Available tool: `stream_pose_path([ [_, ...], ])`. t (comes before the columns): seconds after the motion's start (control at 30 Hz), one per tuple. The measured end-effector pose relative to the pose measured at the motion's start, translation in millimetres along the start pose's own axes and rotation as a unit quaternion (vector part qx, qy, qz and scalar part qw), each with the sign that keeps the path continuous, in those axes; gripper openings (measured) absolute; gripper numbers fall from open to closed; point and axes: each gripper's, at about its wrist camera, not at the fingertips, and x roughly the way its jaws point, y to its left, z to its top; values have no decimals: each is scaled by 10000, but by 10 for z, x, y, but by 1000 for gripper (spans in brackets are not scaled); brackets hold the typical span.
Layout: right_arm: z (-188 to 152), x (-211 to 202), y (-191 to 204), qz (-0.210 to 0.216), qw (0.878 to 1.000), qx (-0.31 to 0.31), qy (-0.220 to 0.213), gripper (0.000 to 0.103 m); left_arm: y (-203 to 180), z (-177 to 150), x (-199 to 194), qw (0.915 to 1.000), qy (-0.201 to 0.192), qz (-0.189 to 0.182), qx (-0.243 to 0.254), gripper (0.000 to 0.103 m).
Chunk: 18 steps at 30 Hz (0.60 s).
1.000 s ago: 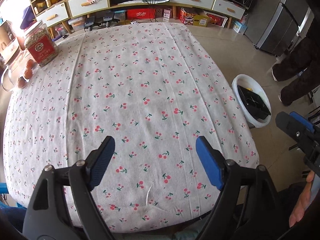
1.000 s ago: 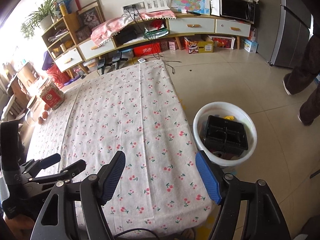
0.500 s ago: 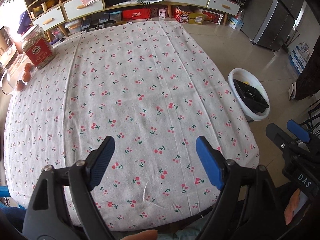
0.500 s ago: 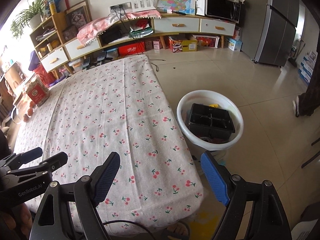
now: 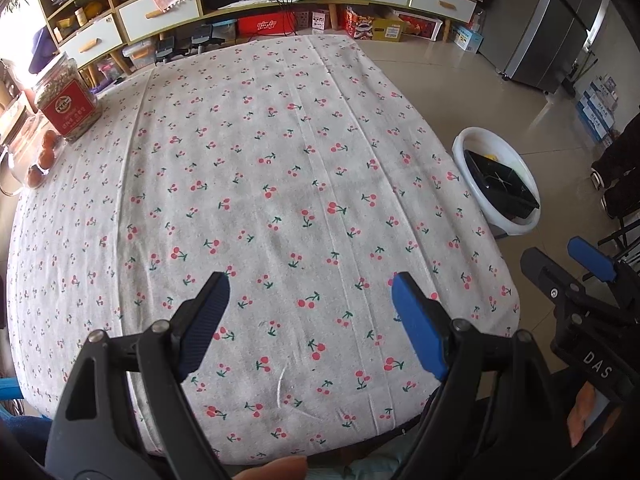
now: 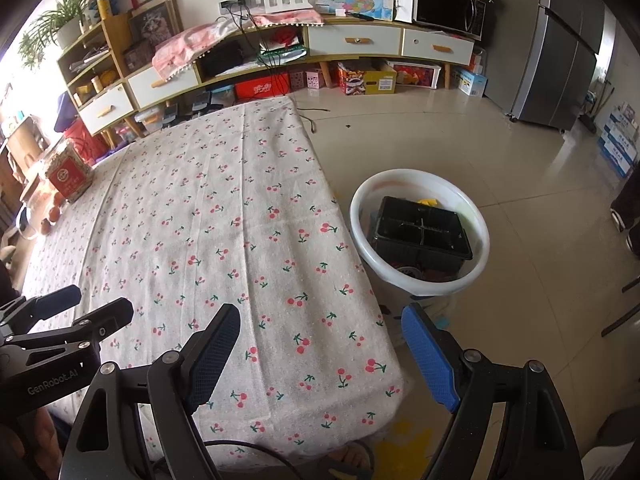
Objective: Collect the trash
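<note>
Tablecloth (image 5: 280, 160) with cherry print fills both frames' centre; a jar (image 5: 66, 100) stands upper left. Both grippers, left (image 5: 310, 300) and right (image 6: 320, 336), gape wide and hold nothing. Right of the table, a white bin (image 6: 420, 288) holds a black tray (image 6: 420, 232).

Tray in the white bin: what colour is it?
Black tray, lying in the bin; the right wrist view shows it best.

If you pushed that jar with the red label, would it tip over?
Probably not easily: the jar looks squat and full, so likely heavy. It stands upright near the table edge, so a hard shove might send it off. It looks like glass, so probably breakable.
</note>
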Motion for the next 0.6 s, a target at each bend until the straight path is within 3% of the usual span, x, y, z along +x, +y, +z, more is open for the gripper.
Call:
stream_pose_path([
  [0.6,0,65,54,-44,9999,-79,96,84,-2,-2,-16,10000,-28,-19,25,84],
])
